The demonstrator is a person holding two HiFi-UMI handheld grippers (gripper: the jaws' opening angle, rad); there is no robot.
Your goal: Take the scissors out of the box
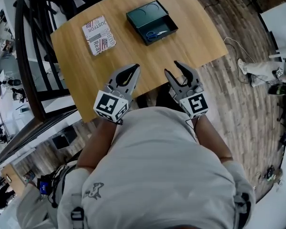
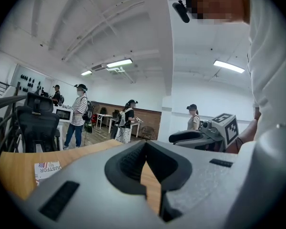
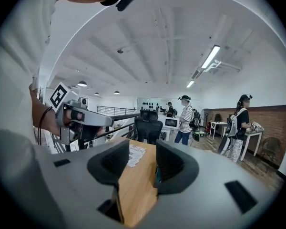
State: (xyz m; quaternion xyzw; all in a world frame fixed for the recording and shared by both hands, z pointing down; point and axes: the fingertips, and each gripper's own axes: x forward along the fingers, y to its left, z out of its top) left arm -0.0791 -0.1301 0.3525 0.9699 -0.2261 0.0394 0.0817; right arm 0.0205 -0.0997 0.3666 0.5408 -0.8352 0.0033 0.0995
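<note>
An open dark green box (image 1: 150, 19) lies on the far right part of the wooden table (image 1: 181, 46). Blue-handled scissors (image 1: 155, 34) rest inside its near compartment. Both grippers hover over the table's near edge, well short of the box. My left gripper (image 1: 135, 67) has its tips together with nothing held, and in its own view the left gripper (image 2: 145, 146) shows only table wood between the pads. My right gripper (image 1: 173, 68) stands open and empty. In the right gripper view, table shows between the pads of the right gripper (image 3: 142, 152).
A flat printed packet (image 1: 98, 36) lies left of the box; the packet (image 2: 46, 167) also appears in the left gripper view. A black railing (image 1: 28, 56) runs along the table's left side. Several people and an office chair (image 3: 148, 128) stand beyond the table.
</note>
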